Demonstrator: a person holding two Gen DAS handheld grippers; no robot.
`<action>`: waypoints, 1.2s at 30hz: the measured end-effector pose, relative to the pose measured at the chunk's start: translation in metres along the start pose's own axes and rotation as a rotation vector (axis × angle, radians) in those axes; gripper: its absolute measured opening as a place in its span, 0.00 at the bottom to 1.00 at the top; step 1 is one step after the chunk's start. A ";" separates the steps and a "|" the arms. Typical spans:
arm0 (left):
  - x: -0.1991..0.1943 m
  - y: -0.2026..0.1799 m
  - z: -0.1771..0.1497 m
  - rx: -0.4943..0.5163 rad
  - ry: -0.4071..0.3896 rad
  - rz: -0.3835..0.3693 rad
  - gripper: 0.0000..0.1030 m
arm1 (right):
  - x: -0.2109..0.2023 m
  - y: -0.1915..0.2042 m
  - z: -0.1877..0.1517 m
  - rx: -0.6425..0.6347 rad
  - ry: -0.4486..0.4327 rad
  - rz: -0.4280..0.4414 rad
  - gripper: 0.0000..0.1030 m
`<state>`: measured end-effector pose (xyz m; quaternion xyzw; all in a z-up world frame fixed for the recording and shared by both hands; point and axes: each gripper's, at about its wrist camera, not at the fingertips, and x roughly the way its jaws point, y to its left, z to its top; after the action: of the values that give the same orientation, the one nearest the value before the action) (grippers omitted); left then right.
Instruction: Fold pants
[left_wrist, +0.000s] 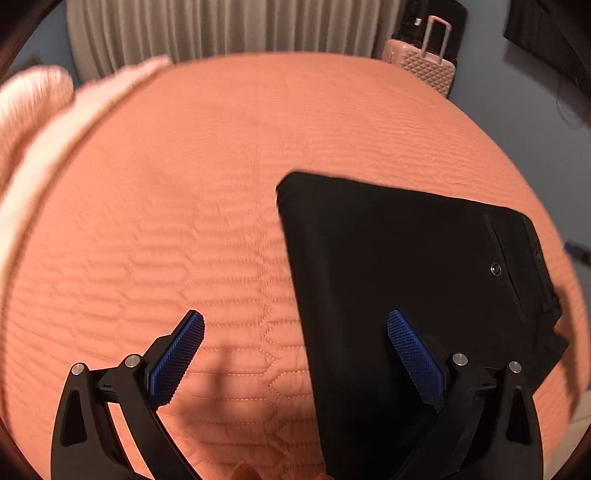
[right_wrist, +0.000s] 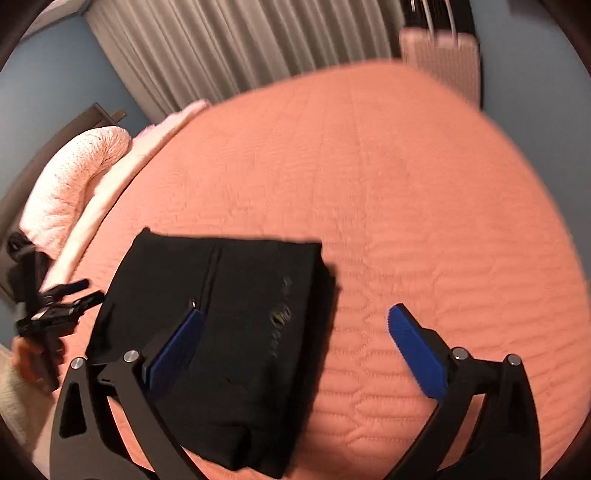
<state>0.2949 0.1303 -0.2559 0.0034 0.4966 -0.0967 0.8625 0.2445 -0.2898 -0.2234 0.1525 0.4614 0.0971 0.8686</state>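
Black pants (left_wrist: 406, 277), folded to a compact rectangle on the orange quilt (left_wrist: 184, 221), near its front edge. Left gripper (left_wrist: 295, 354) and right gripper (right_wrist: 295, 350) spread wide, empty, above the pants. Likely soft, limp, light; best pinched at a folded edge.

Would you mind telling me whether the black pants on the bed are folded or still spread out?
Folded. The black pants lie as a compact, thick rectangle on the orange bedspread, with stacked layers showing at the near edge in the right wrist view.
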 end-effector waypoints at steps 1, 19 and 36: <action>0.005 0.004 -0.001 -0.022 0.014 0.013 0.95 | 0.005 -0.011 -0.002 0.009 0.021 0.007 0.96; 0.060 -0.014 0.014 0.020 0.178 -0.193 0.95 | 0.029 -0.005 -0.026 -0.022 0.081 0.177 0.41; 0.065 -0.003 0.013 -0.164 0.151 -0.457 0.67 | 0.031 0.014 -0.029 -0.043 0.047 0.210 0.40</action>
<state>0.3369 0.1156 -0.3051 -0.1717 0.5536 -0.2478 0.7763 0.2376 -0.2623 -0.2577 0.1788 0.4609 0.2012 0.8456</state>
